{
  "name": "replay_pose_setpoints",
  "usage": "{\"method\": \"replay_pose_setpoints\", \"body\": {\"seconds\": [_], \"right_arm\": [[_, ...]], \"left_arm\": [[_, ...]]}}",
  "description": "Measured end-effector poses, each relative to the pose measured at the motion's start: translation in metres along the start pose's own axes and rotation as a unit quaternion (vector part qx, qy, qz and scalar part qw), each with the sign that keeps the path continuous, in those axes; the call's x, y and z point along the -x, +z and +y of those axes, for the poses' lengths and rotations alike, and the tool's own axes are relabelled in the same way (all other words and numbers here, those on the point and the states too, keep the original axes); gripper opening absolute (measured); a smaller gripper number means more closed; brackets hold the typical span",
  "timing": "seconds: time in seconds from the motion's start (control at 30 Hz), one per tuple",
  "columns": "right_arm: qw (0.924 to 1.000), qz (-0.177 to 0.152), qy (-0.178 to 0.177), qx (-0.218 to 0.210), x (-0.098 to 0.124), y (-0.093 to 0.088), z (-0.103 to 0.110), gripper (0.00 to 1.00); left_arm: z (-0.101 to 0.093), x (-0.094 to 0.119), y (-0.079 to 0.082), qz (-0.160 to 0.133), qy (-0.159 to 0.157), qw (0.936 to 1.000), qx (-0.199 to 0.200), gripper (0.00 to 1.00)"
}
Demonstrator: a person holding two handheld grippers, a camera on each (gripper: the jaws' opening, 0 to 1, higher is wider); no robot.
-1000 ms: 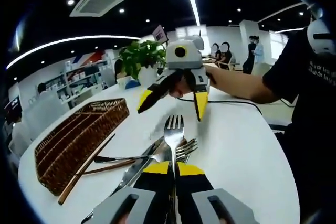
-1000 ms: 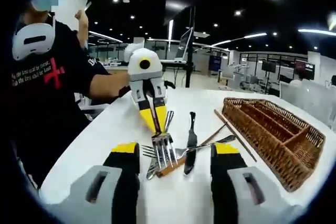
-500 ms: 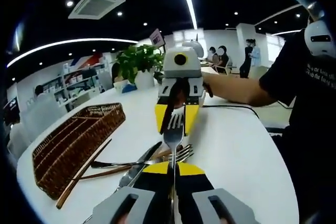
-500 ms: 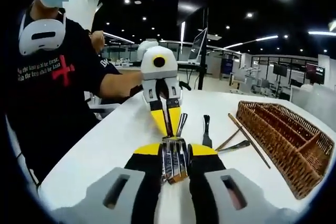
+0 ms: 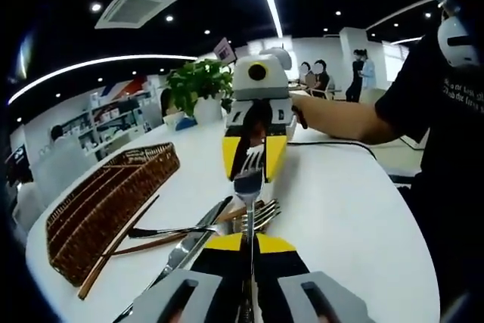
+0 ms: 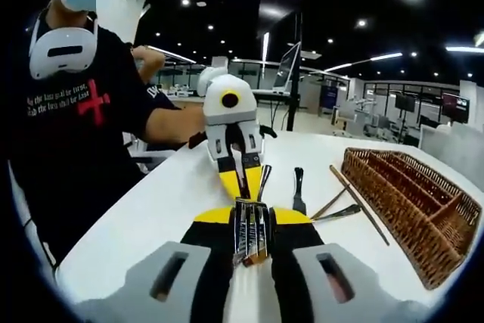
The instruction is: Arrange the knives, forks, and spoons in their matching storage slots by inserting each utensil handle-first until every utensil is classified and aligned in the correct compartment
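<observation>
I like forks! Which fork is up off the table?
The shiny silver fork pinched between both grippers: left gripper holds its handle, right gripper its tines. The other fork lies in the pile.

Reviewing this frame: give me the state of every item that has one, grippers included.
left gripper: shut on the fork's handle.
right gripper: shut on the fork's tines.
fork: lifted off the table, held at both ends.
wicker tray: on the table, compartments show no utensils.
knife: lying flat on the table.
loose cutlery pile: lying on the table, unsorted.
</observation>
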State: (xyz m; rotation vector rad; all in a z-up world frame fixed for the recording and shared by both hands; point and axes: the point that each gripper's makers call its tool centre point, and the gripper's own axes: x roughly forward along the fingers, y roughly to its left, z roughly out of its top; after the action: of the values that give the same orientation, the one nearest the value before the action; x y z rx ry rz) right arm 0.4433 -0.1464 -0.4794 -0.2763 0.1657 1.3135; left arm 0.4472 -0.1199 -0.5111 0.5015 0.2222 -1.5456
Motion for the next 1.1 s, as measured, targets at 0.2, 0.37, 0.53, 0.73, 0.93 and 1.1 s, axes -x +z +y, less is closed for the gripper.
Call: {"method": "replay_pose_setpoints", "body": {"seconds": [0.2, 0.37, 0.53, 0.73, 0.93, 1.1], "right_arm": [[0.9999, 0.006, 0.002, -0.011, 0.0, -0.003, 0.001, 0.16], [0.9997, 0.019, 0.003, -0.015, 0.0, -0.008, 0.001, 0.15], [0.9998, 0.016, -0.01, -0.005, 0.004, -0.005, -0.005, 0.1], [0.9995, 0.003, -0.027, -0.014, 0.012, 0.0, -0.013, 0.21], [0.9985, -0.016, -0.048, -0.019, 0.021, 0.011, -0.019, 0.45], [0.9944, -0.04, -0.091, -0.036, 0.029, 0.02, -0.036, 0.83]], "left_arm": [[-0.003, 0.004, 0.007, 0.009, -0.004, 0.9998, -0.015, 0.02], [0.0, 0.012, 0.016, 0.027, -0.014, 0.9982, -0.051, 0.01], [0.004, 0.013, 0.024, 0.035, -0.016, 0.9959, -0.082, 0.0], [0.012, 0.018, 0.032, 0.041, -0.021, 0.9933, -0.106, 0.0], [0.022, 0.027, 0.038, 0.047, -0.021, 0.9902, -0.13, 0.0], [0.034, 0.036, 0.045, 0.036, -0.015, 0.9907, -0.13, 0.0]]}}
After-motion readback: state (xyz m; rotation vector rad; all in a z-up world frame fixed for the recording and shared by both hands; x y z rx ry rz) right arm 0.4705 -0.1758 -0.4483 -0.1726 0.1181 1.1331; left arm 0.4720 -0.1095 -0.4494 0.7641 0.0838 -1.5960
